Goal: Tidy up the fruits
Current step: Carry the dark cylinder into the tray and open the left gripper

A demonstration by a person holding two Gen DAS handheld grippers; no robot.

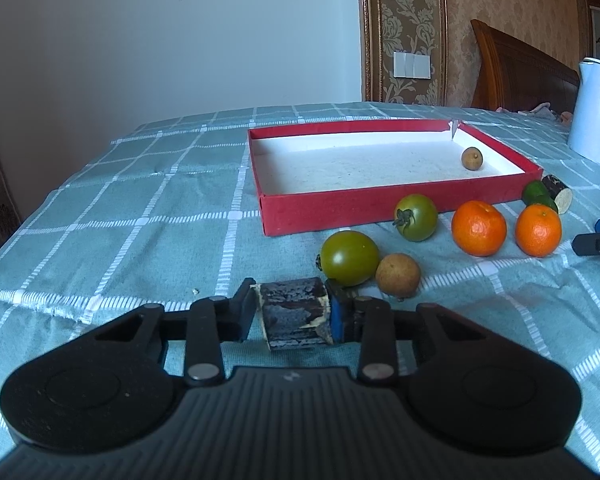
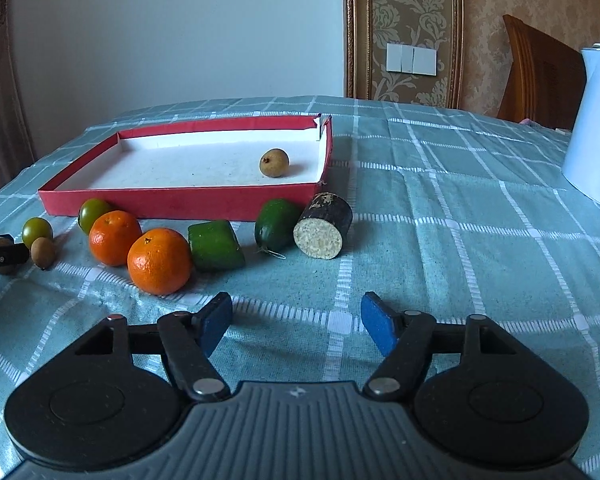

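My left gripper (image 1: 294, 314) is shut on a dark sugarcane piece (image 1: 294, 316), low over the tablecloth. Ahead lie two green tomatoes (image 1: 350, 258) (image 1: 417, 217), a brown longan (image 1: 398, 274) and two oranges (image 1: 479, 228) (image 1: 538, 230). The red box (image 1: 324, 210) holds one longan (image 1: 472, 158). My right gripper (image 2: 296, 326) is open and empty, near the table. In its view are the oranges (image 2: 159, 261) (image 2: 115, 237), two green cucumber pieces (image 2: 215, 246) (image 2: 276, 230), a second sugarcane piece (image 2: 324, 230), and the red box (image 2: 180, 202) with its longan (image 2: 274, 163).
A white kettle (image 1: 596, 112) (image 2: 594, 128) stands at the right of the table. The teal checked tablecloth (image 2: 460, 220) covers the table. A wooden headboard (image 1: 516, 76) is behind. The right gripper's fingertip (image 1: 598, 242) shows at the left view's right edge.
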